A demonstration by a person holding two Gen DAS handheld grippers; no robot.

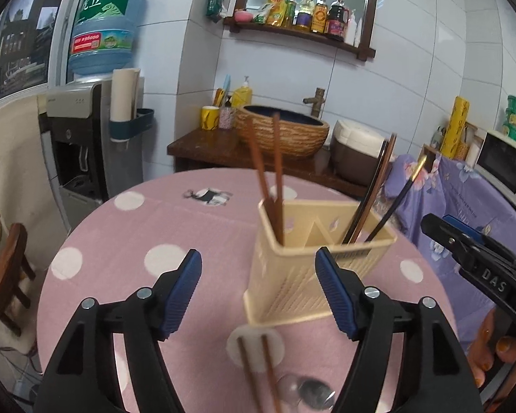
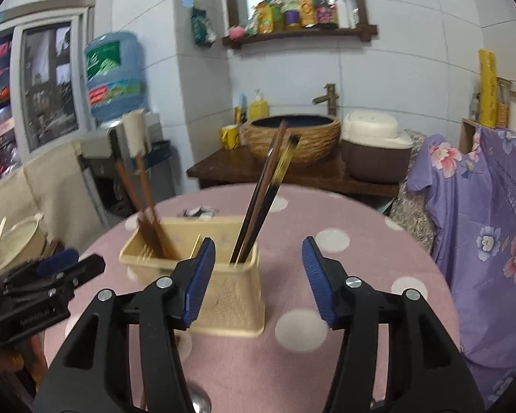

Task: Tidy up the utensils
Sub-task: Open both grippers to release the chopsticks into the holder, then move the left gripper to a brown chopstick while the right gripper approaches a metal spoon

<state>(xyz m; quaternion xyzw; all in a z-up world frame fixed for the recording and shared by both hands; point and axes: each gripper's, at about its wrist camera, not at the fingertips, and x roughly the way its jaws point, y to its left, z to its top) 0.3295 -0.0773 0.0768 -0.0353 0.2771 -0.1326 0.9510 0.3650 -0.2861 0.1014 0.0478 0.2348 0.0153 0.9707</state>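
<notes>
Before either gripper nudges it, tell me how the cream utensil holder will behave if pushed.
The utensil holder looks like thin perforated plastic, so probably light and apt to slide on the tablecloth. Tall chopsticks lean out of it, so a high push may tip it.

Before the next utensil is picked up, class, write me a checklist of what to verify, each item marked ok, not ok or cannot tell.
1. Left hand-held gripper open, nothing between its pads: ok.
2. Right hand-held gripper open and empty: ok.
3. Utensil holder upright on the table: ok.
4. Loose brown chopsticks all in the holder: not ok, a pair lies on the table.
5. Spoon stored: not ok.
6. Free room in the holder's compartments: cannot tell.
</notes>
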